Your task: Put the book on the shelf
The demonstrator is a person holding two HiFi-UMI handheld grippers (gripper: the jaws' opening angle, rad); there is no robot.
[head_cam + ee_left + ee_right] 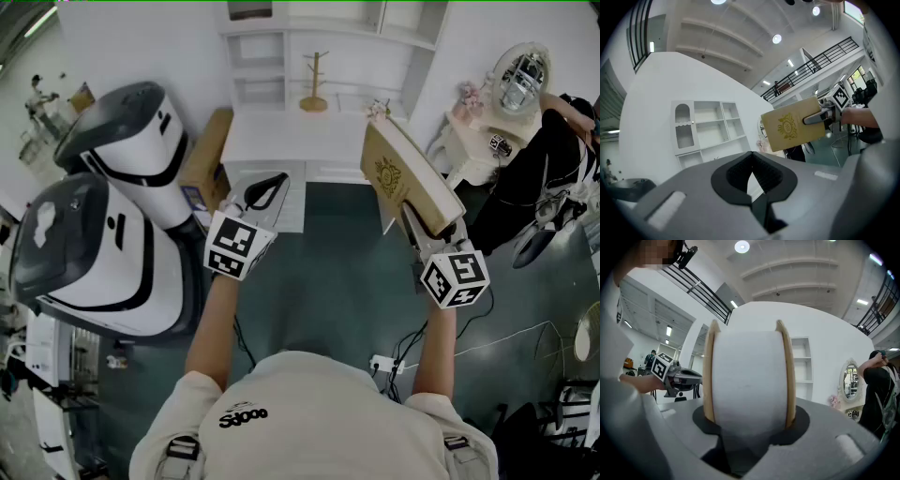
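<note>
**Book clamped in right gripper, held in the air short of the shelf**

- Right gripper [419, 234]: jaws part-way open and clamped on the book [403, 178]. In the right gripper view the jaws [750, 430] sit one against each tan cover at the near end of the book [749, 380], with the white page block between them. Firm grip.
- Book pose: on edge, long axis running away from the gripper toward the white shelf [281, 66]. The cover with the gold emblem faces the person's left. The left gripper view shows that cover [794, 126] tilted slightly, with the right gripper's jaw across its corner.
- Book is carried clear of everything and isn't on the shelf [710, 129]. In the head view its far end shows against the edge of the white desk [281, 141].
- Right forearm [433, 347]: stretched straight forward, gripper about level.
- Left gripper [265, 192]: jaws closed together [751, 183], only a thin sliver of gap, nothing in them. It is pointed at the desk, about level.
- Left forearm [214, 328]: also extended forward, roughly parallel to the right and well apart from it.
- Surroundings: white-and-black machines [122, 216] at left, a person in black [544, 178] by a mirror [520, 80] at right.
</note>
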